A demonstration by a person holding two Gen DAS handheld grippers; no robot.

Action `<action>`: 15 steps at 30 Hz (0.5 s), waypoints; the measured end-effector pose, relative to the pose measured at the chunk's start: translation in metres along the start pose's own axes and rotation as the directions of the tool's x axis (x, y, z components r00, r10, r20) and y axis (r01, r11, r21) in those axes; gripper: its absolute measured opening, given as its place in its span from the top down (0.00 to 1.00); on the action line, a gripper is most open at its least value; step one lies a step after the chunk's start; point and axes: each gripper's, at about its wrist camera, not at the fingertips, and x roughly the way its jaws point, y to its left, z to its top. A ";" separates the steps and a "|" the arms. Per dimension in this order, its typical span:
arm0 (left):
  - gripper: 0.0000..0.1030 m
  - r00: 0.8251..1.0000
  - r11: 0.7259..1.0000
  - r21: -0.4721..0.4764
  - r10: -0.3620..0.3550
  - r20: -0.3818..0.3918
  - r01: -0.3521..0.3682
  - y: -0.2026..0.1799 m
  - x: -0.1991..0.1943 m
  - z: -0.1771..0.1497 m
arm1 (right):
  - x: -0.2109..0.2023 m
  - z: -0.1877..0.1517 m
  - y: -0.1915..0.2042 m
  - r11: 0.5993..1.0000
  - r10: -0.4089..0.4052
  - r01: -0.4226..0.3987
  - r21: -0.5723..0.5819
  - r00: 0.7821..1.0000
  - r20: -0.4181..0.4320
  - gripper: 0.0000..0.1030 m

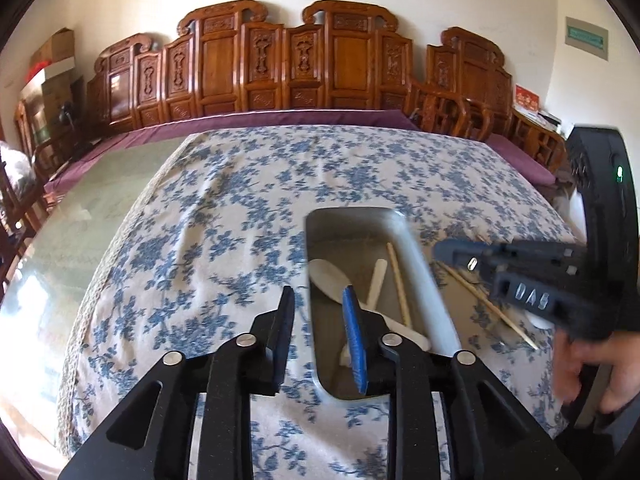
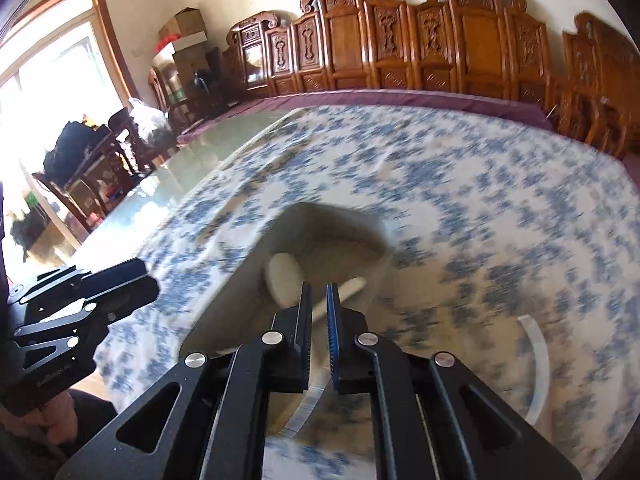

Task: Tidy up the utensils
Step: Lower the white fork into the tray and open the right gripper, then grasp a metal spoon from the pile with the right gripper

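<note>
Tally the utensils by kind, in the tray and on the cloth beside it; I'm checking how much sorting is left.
White spoons in the tray: 2
Wooden chopsticks in the tray: 1
Wooden chopsticks on the cloth, right of the tray: 1 clearly seen; the right gripper may hide more
Total: 4
</note>
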 end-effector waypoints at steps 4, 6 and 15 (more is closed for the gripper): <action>0.70 0.999 0.999 0.016 -0.041 -0.009 0.042 -0.020 0.004 0.000 | -0.020 0.001 -0.036 0.995 -0.085 0.084 -0.045 0.996 -0.019 0.88; 0.57 0.998 0.998 0.021 -0.055 -0.002 0.055 -0.028 0.004 0.000 | -0.025 -0.001 -0.050 0.992 -0.114 0.112 -0.058 0.993 -0.031 0.78; 0.51 0.996 0.995 0.053 -0.088 -0.023 0.089 -0.058 0.012 -0.001 | -0.007 -0.028 -0.098 0.980 -0.176 0.157 -0.118 0.970 -0.166 0.75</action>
